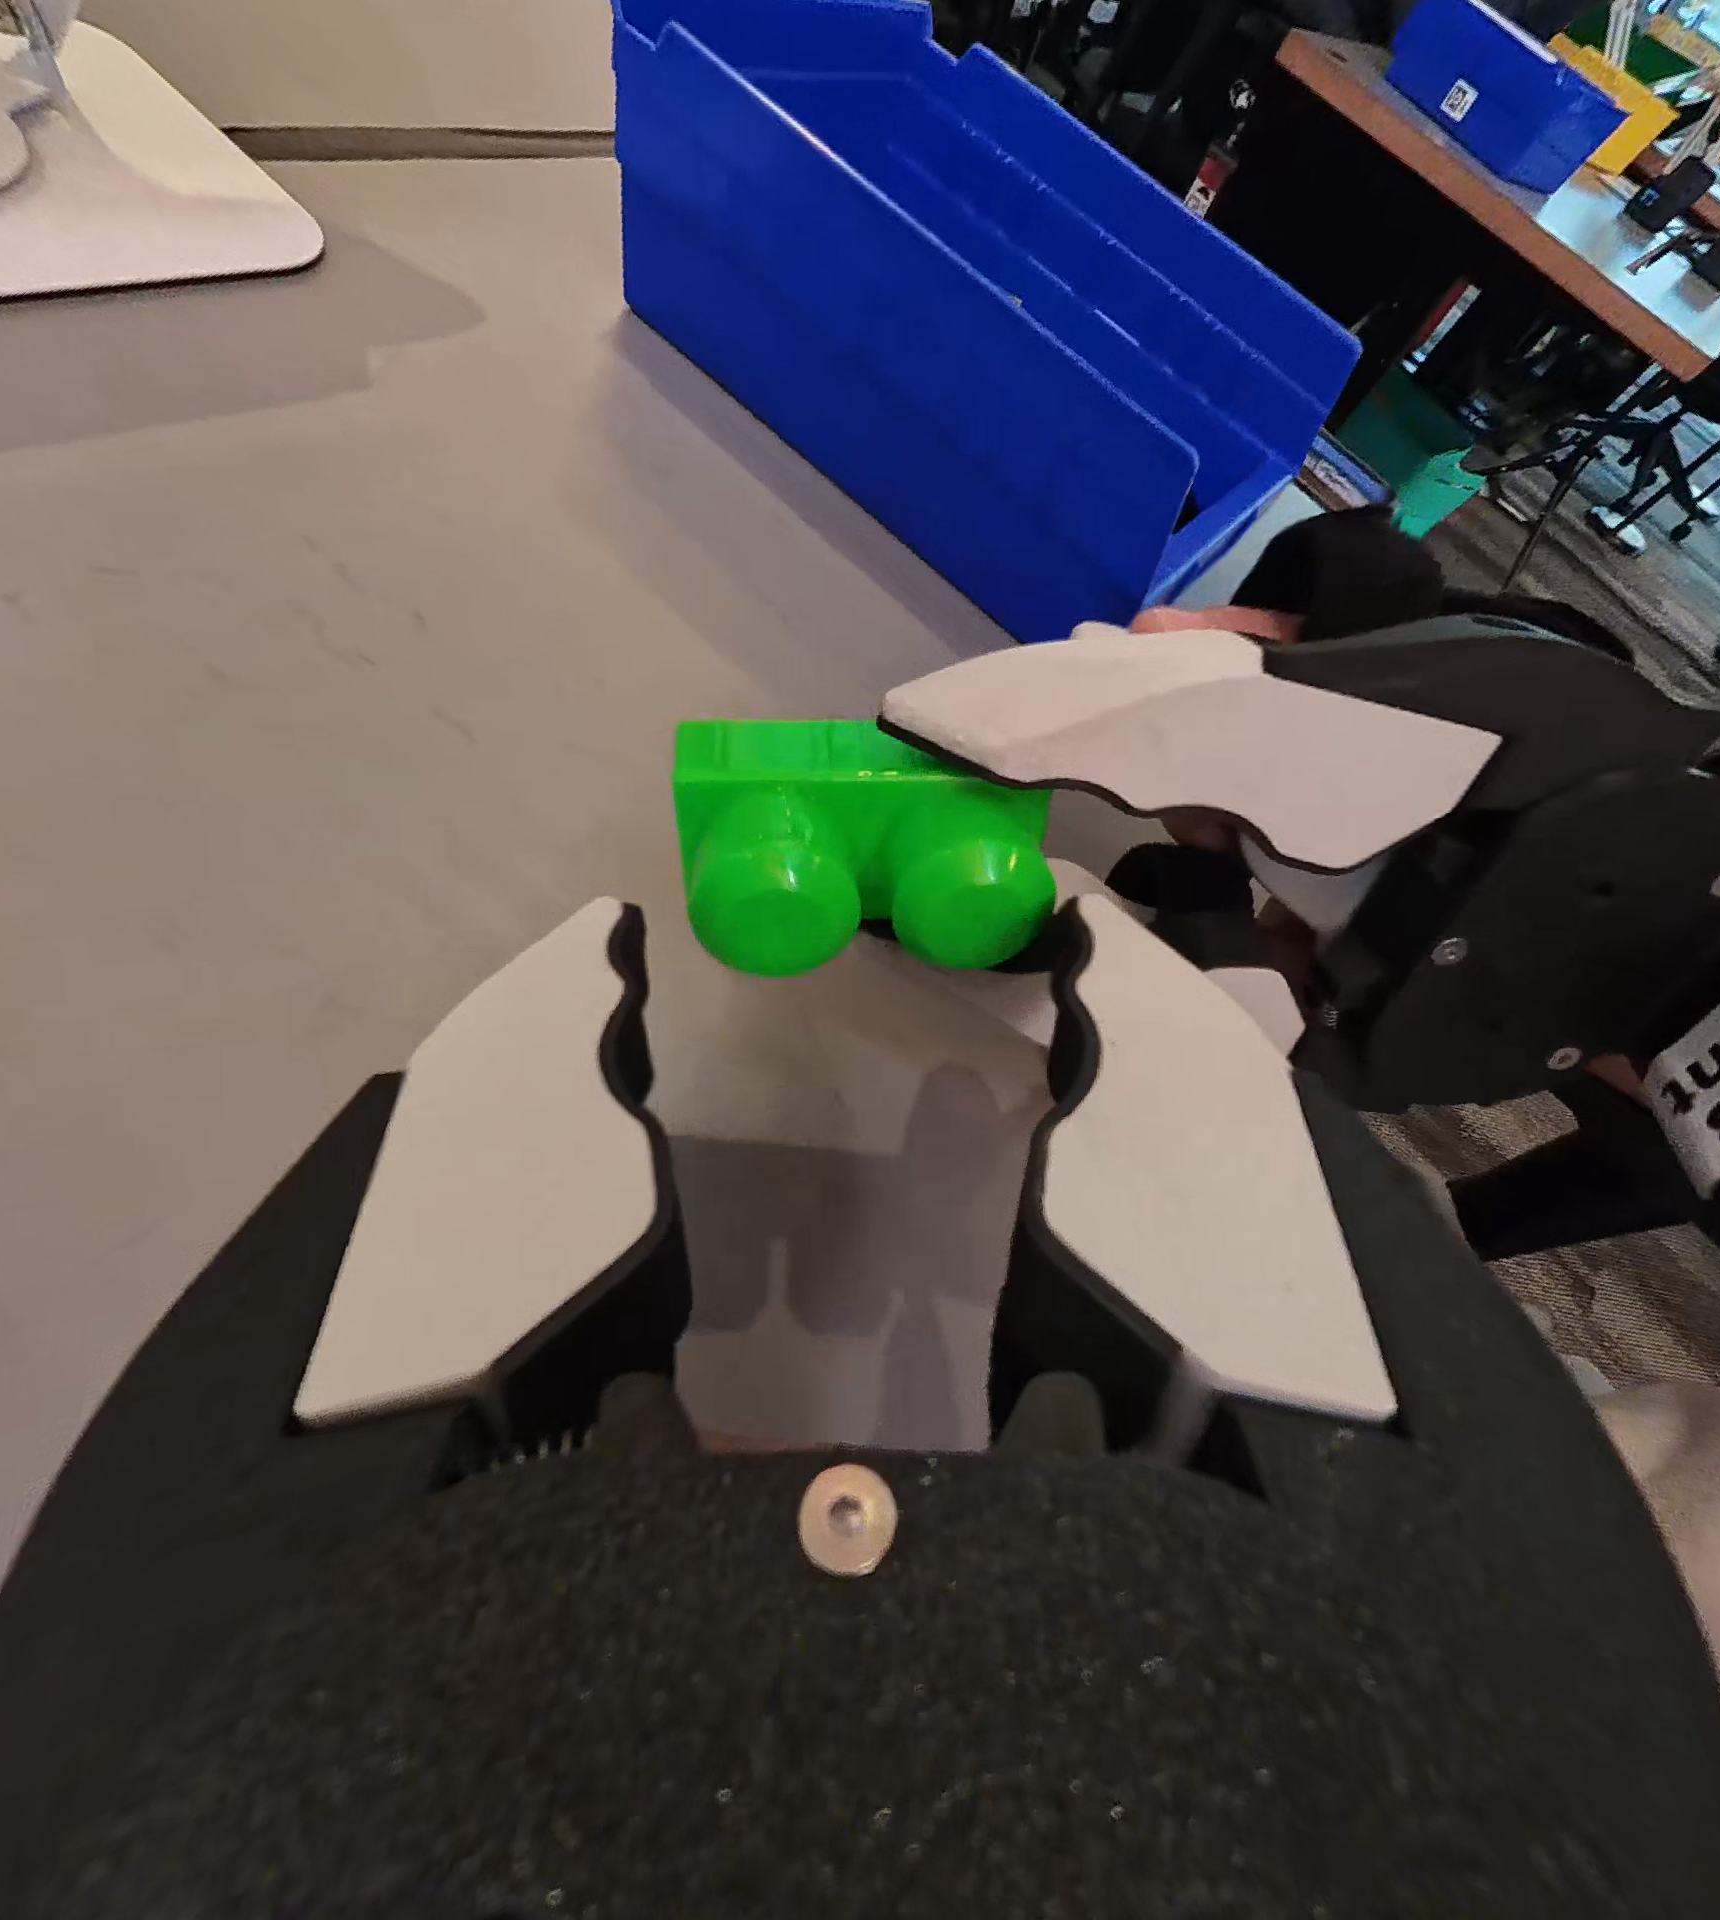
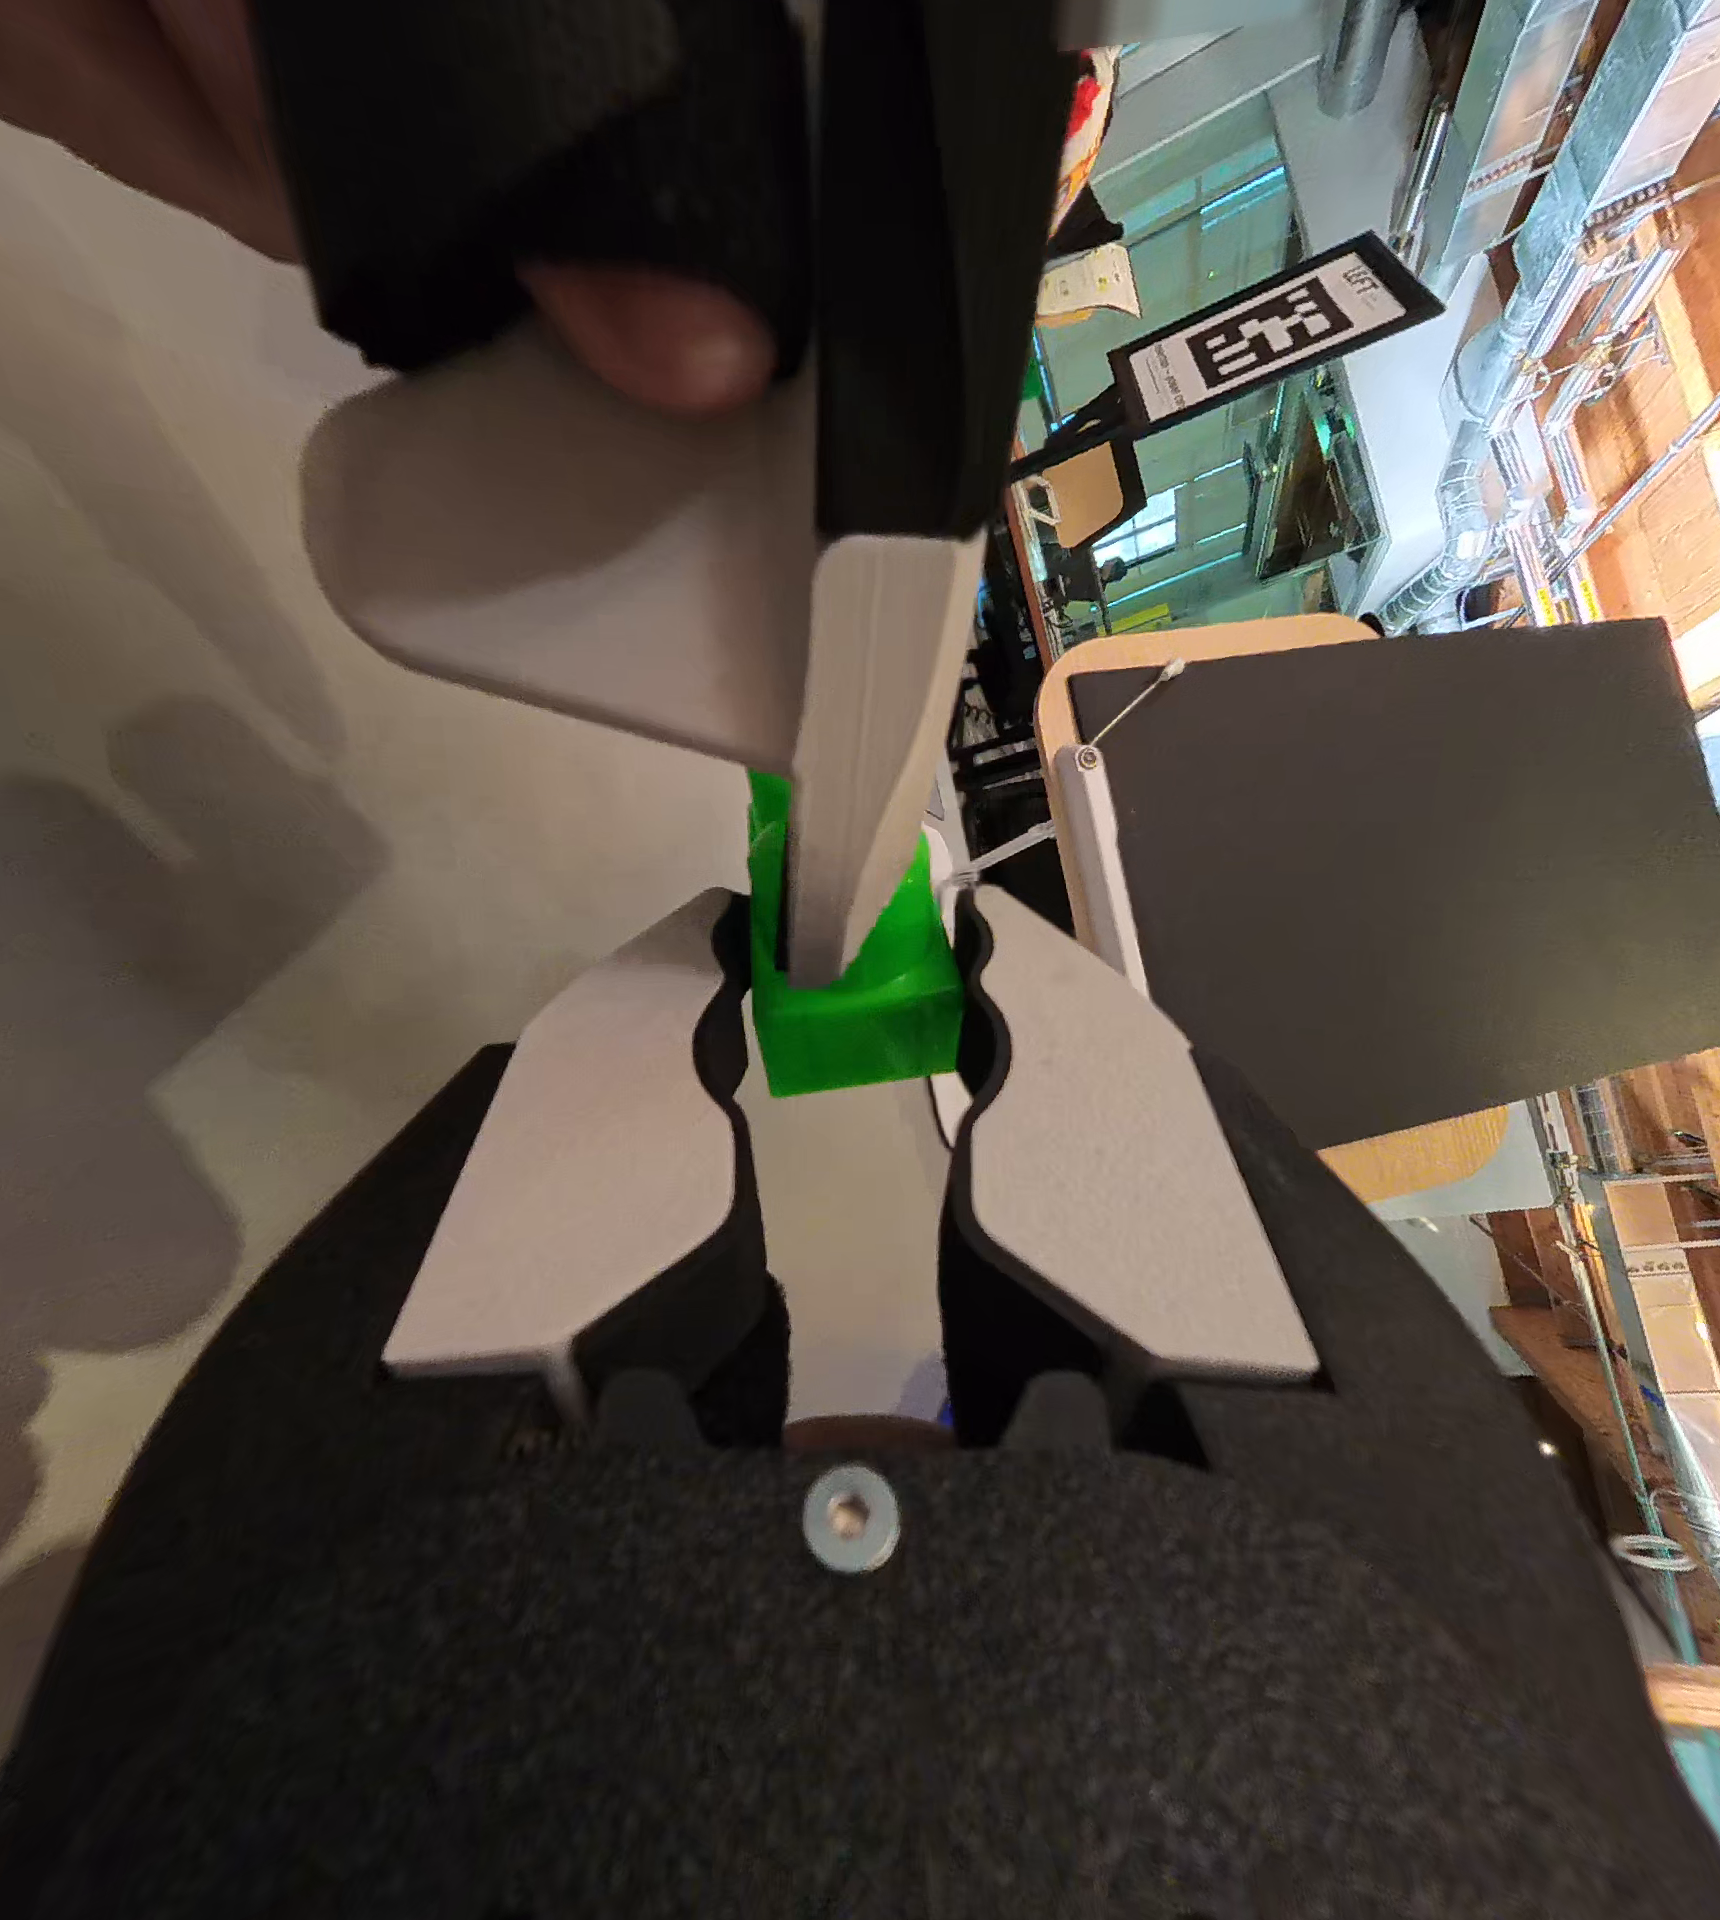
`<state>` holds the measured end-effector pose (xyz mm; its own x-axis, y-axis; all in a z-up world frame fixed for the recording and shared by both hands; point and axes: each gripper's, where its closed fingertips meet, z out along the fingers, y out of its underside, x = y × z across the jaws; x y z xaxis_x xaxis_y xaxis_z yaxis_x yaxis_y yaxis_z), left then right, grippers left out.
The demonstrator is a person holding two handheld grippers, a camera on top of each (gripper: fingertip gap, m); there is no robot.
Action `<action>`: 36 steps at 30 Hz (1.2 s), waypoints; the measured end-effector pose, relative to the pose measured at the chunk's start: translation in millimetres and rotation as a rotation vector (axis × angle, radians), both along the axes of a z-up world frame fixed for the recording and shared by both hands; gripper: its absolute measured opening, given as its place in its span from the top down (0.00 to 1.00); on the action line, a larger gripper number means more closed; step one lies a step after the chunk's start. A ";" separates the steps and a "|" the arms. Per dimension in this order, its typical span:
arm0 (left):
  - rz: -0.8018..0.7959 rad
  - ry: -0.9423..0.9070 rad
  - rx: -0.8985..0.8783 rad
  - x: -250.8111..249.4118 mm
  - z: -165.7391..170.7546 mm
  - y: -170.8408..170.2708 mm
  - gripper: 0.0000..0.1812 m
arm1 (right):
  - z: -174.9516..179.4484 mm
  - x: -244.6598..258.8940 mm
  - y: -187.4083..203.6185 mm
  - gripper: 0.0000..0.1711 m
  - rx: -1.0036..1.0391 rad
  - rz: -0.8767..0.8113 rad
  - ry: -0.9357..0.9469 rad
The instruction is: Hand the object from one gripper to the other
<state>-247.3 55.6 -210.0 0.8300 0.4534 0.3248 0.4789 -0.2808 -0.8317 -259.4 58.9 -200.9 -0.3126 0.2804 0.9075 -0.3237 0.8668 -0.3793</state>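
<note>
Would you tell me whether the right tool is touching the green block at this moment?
Touching. In the right wrist view, the right tool has both fingertips pressed against the sides of the green block, no gap showing.

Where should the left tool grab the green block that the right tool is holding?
Judging by its pose, grip across the two round studs of the green block. They point at the open left tool, so come straight on. The right tool clamps the flat base from the side, leaving the studs free.
</note>
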 end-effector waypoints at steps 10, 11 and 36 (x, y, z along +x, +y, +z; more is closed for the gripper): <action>-0.004 0.050 -0.011 -8.6 -4.7 -12.7 0.65 | -16.3 3.1 7.1 0.69 -0.072 -0.011 -0.114; 0.010 0.077 -0.028 -14.9 -5.5 -19.5 0.65 | -15.7 0.9 13.9 0.66 -0.097 -0.034 -0.113; -0.278 0.958 -0.417 31.6 -3.4 -5.8 0.65 | 14.9 46.1 -11.2 0.92 -1.245 0.623 -1.505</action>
